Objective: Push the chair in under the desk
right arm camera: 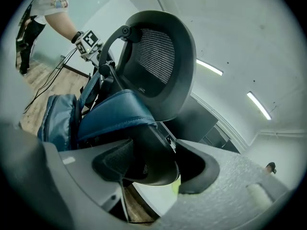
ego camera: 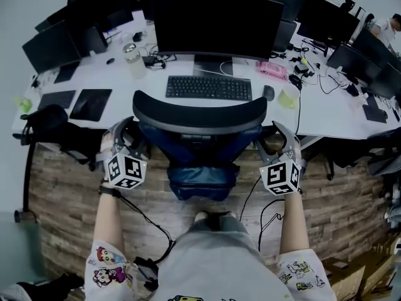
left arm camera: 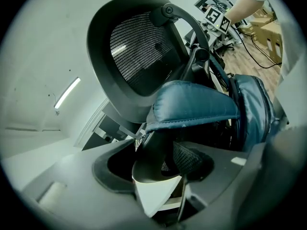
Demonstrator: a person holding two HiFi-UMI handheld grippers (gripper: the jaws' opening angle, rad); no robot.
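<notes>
A black office chair (ego camera: 200,113) with a curved mesh headrest and a blue back cushion (ego camera: 202,182) stands facing the white desk (ego camera: 326,115), its back toward me. My left gripper (ego camera: 128,135) is closed on the left side edge of the chair's back. My right gripper (ego camera: 279,138) is closed on the right side edge. In the left gripper view the black chair edge fills the gap in the left gripper (left arm camera: 158,164), under the headrest (left arm camera: 139,56). The right gripper (right arm camera: 148,166) shows the same, with the headrest (right arm camera: 160,56) above.
On the desk are a large monitor (ego camera: 216,24), a keyboard (ego camera: 208,88), a mouse (ego camera: 268,93), a bottle (ego camera: 133,60) and two tablets (ego camera: 91,103). A black bag (ego camera: 53,125) hangs at the desk's left. Cables (ego camera: 150,224) trail over the wooden floor by my legs.
</notes>
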